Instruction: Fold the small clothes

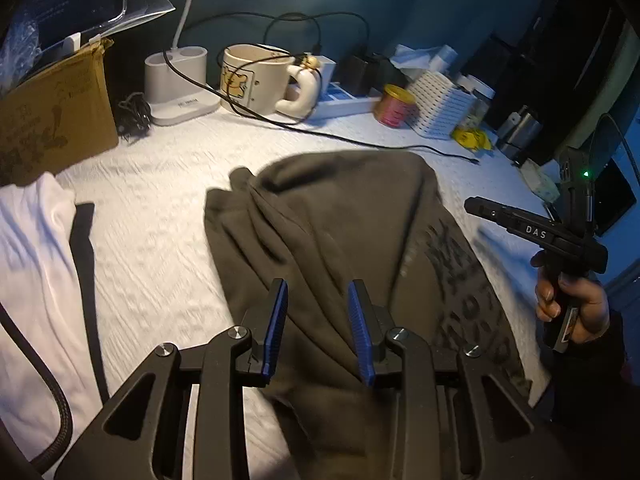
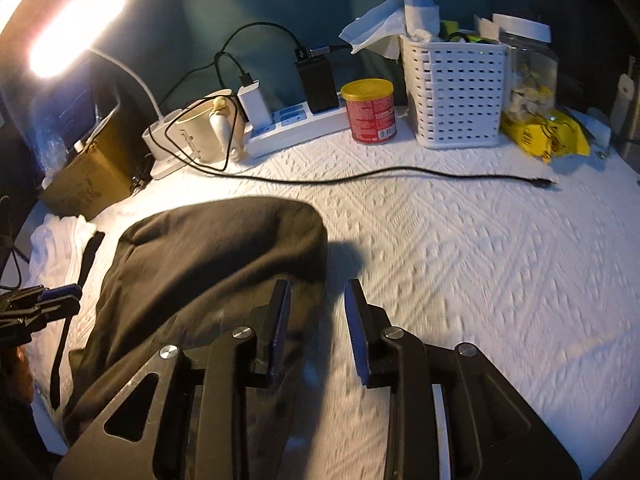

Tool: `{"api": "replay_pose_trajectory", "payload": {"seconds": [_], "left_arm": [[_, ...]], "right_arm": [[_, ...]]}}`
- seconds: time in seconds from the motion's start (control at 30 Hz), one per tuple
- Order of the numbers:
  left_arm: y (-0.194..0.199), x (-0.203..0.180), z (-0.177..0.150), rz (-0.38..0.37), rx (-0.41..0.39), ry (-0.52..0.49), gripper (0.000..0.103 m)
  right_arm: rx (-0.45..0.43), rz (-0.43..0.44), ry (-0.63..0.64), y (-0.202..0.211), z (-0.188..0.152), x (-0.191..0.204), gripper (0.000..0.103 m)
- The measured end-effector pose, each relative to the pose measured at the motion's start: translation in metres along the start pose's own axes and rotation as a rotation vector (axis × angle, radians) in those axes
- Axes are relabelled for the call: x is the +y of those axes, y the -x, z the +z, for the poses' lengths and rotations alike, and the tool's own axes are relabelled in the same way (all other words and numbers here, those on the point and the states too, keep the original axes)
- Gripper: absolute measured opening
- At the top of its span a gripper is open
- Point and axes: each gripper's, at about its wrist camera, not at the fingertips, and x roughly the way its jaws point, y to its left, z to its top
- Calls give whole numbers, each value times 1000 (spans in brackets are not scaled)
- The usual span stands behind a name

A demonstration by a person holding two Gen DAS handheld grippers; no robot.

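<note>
Garment: a dark olive shirt [image 1: 332, 232] lies on the white textured counter [image 2: 460, 264], doubled over with a rounded fold at its far edge and print near its right side.
Left tool [image 1: 318, 328]: blue pads apart, above the shirt's near middle, gripping nothing.
Right tool [image 2: 318, 328]: pads apart over the shirt's right edge, nothing between them.
Step, as I judge it: hands off, ready for the next fold.
Doing it well: pinch both layers at the near edge, lift evenly, keep the edges aligned.
Avoid: the white garment [image 1: 36, 264] at left and the black cable [image 2: 400, 174] beyond.
</note>
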Motion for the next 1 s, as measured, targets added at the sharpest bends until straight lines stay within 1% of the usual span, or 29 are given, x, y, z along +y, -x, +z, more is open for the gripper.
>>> {"api": "replay_pose_trajectory", "payload": {"seconds": [0.23,0.33,0.47,0.63,0.83,0.93,1.0], "left_arm": [[11,-23,-28,-20,12,-21,31],[14,-29,-41,-43,21,-23,31],[11,-28,-60,-39,50,-12,31],[14,-27,-84,-55,61,16,31],[14,-28,-104,-89,76,45,31],[16,-30,-109,-115,72,42,31],[17,-30,-110,-126,67,35,31]], "right_arm": [[-7,-8,5,23,-26,9,30],[-15,-10,8,35,-36,12,30],[-20,24,22,49,-51,16,30],[-26,53,42,65,-72,24,30],[6,56,10,72,-105,21,30],[38,96,-27,74,-125,19,30],[56,101,-38,75,-138,22,30]]}}
